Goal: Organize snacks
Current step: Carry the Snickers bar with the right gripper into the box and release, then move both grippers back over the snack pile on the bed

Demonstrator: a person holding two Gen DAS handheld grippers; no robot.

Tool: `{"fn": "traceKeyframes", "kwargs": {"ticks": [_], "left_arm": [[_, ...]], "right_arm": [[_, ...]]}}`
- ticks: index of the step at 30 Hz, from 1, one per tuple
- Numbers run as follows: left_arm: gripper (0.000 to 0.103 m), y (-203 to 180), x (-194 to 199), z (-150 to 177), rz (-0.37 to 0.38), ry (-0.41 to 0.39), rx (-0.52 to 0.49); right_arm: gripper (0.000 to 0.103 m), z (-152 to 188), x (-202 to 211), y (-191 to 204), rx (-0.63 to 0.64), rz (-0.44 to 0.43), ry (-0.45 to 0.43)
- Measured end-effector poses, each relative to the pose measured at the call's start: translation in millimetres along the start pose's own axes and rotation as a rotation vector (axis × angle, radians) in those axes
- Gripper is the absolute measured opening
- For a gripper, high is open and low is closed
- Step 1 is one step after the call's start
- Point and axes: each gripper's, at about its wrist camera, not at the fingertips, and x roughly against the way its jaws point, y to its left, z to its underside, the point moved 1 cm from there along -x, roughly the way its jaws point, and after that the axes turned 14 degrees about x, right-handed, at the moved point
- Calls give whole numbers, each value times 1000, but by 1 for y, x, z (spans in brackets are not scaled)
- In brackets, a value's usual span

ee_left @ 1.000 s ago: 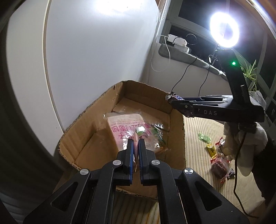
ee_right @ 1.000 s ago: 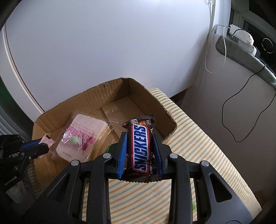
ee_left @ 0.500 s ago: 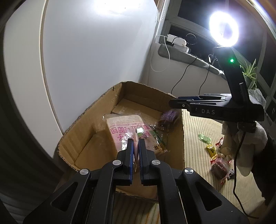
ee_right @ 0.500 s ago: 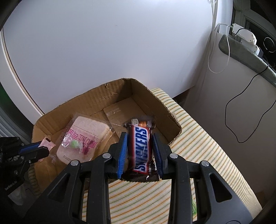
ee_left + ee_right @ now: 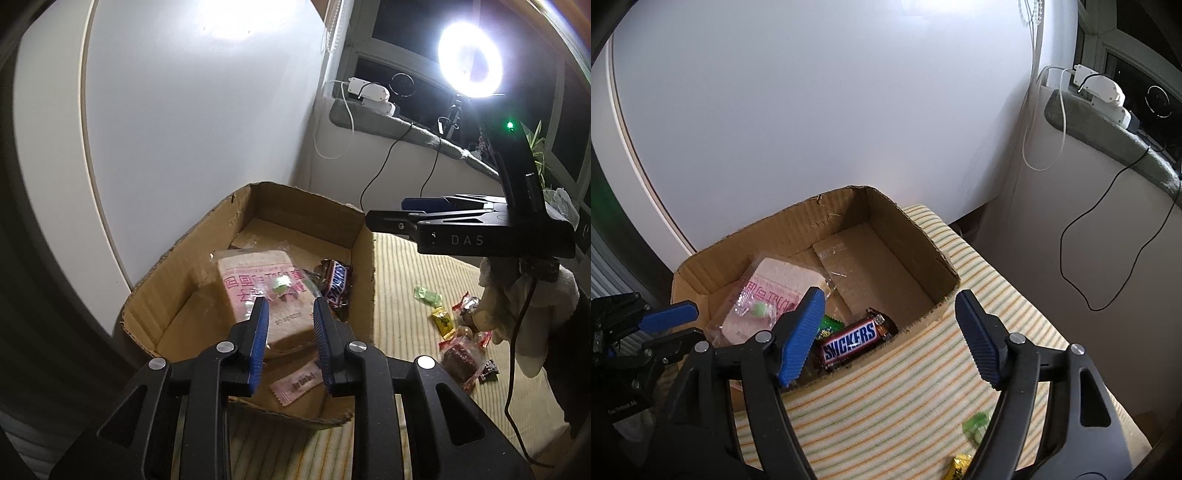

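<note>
Both claws hang over the brown cardboard box (image 5: 916, 240). Right gripper (image 5: 890, 306) has just been opening; its blue pads stand wide apart, nothing between them. Left gripper (image 5: 290, 312) has also just been opening, slightly parted and empty. Inside the box, the brown Snickers bar (image 5: 855, 338) lies beside the clear-wrapped pale cake (image 5: 768, 284); a small pink sachet (image 5: 297, 382) rests at its near wall.

Both grippers' fingers (image 5: 260, 325) just parted, empty, the right (image 5: 886, 306) wider.
</note>
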Motion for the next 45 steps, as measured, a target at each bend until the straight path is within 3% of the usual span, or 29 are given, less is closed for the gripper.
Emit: {"fn": "traceKeyframes", "kwargs": {"ticks": [14,27,33,38,45], "left_arm": [[23,-33,15,17,57,4,-32],[23,-76,5,50,132,85,-78],[41,-97,-5,66,164,138,-87],[44,-116,-13,79,180,184,-104],[48,-134,-23,90,187,227,-125]], "right_arm": [[76,45,67,-18,-62,103,-20],[76,150,121,-50,-209,141,53],[76,200,136,-69,-298,174,91],[76,229,139,-88,-336,187,120],[76,238,127,-93,-306,160,146]]}}
